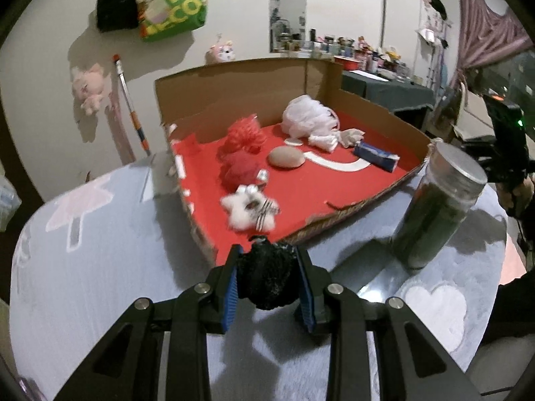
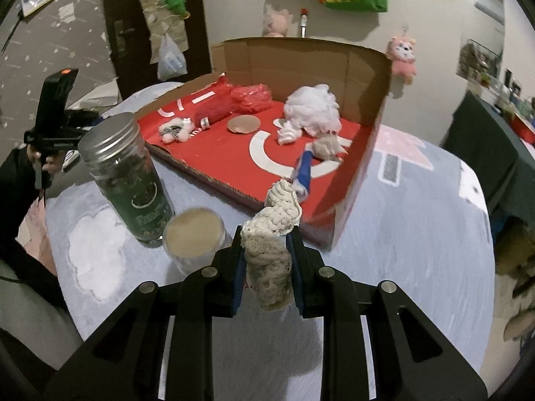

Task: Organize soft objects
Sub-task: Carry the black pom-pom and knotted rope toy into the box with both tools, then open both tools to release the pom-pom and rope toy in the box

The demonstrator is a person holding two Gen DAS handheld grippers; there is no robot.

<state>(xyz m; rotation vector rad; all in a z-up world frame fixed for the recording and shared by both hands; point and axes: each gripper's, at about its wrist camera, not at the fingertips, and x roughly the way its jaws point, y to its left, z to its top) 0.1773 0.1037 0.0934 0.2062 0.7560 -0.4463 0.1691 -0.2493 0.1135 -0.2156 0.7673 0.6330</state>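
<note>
Soft things number two in hand: one black pompom point(image 1: 267, 280) pinched in the left claw point(image 1: 267, 282), one cream knitted piece point(image 2: 269, 250) clamped in the right claw point(image 2: 265, 257), box point(image 1: 234, 87) just ahead.

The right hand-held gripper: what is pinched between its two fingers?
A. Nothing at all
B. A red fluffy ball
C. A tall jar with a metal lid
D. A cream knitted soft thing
D: in the right wrist view, the right hand-held gripper is clamped on a cream knitted soft thing, while the tall jar stands apart on the table and the red fluffy balls lie in the cardboard box.
</note>
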